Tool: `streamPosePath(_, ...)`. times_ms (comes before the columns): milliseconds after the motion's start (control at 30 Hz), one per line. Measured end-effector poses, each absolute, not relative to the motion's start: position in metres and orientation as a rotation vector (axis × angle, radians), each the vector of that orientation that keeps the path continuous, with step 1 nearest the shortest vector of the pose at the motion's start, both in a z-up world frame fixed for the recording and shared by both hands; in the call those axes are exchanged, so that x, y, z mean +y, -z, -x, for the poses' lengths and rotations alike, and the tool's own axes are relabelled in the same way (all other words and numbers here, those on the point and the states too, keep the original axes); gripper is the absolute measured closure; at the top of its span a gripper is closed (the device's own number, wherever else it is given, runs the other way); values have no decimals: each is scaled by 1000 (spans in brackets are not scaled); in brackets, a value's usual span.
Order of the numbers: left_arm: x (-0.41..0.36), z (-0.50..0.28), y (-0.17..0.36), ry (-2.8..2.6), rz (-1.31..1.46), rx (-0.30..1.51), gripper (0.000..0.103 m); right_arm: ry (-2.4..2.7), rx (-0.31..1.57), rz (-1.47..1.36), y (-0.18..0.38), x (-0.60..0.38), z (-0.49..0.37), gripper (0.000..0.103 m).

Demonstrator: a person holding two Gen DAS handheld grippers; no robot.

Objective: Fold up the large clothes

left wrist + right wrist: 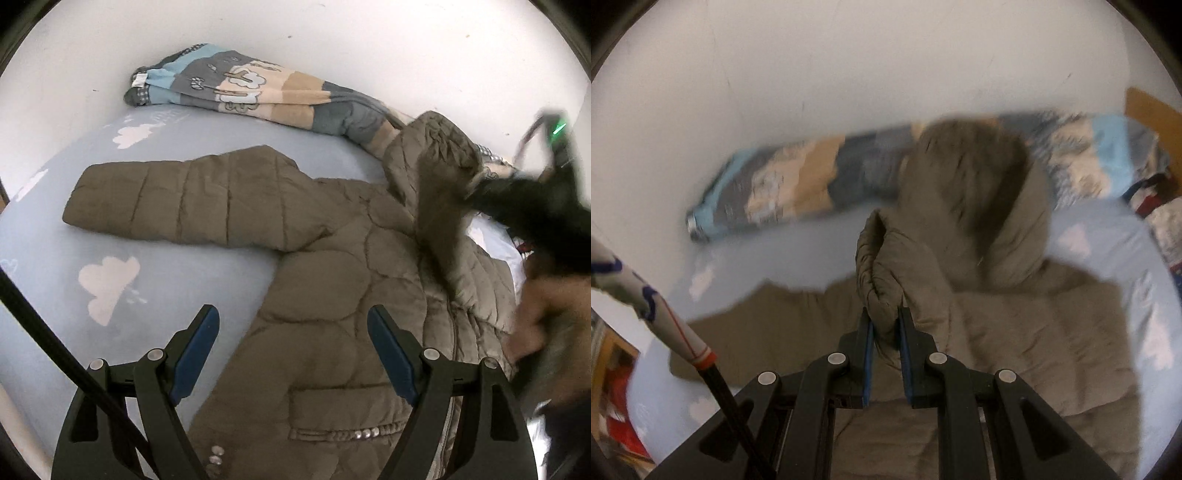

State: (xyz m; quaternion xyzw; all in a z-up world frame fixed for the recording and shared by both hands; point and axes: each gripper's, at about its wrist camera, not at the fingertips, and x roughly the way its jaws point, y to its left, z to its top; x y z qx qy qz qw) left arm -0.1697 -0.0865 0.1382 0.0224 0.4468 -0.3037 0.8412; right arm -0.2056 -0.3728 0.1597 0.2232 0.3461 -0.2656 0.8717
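A brown quilted puffer jacket [332, 295] lies spread on a light blue bed sheet [184, 266], one sleeve [173, 203] stretched out to the left. My left gripper [293, 321] is open and empty, hovering over the jacket's lower front. My right gripper [884, 317] is shut on the cuff of the other jacket sleeve [882, 266] and holds it lifted above the jacket body [1015, 332]. The hood [975, 199] lies behind it. In the left wrist view the right gripper [476, 188] is a blurred dark shape at the right holding the raised sleeve [432, 177].
A rolled striped blanket [240, 88] lies along the white wall [332, 44] at the back of the bed; it also shows in the right wrist view [798, 181]. Coloured items [1156, 206] sit at the bed's far right. A black cable [66, 350] crosses the left.
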Motion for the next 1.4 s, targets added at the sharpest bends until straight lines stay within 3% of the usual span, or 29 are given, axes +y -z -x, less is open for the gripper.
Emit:
streamPosePath(200,-98,158,-132,621,-59,959,22,493,797,-516,-101,-366,174,88)
streamPosePath(300,-107,150,-130,616,-62,963,22,401,854,-564,-87,-369,169,76)
streamPosePath(567,-132,137,-128,600,-45,953,22,324,675,-591,-143,-399,246,65)
streamPosePath(733,-178,141,-122,676,-108,935,22,662,664,-587,-147,-470,320,65)
streamPosePath(967,-249,153,-116,766,-213,868,22,861,731,-683,-96,-538,396,64)
streamPosePath(1400,-301,128,-48,647,-377,1039,19,803,826,-744,-33,-555,403,64)
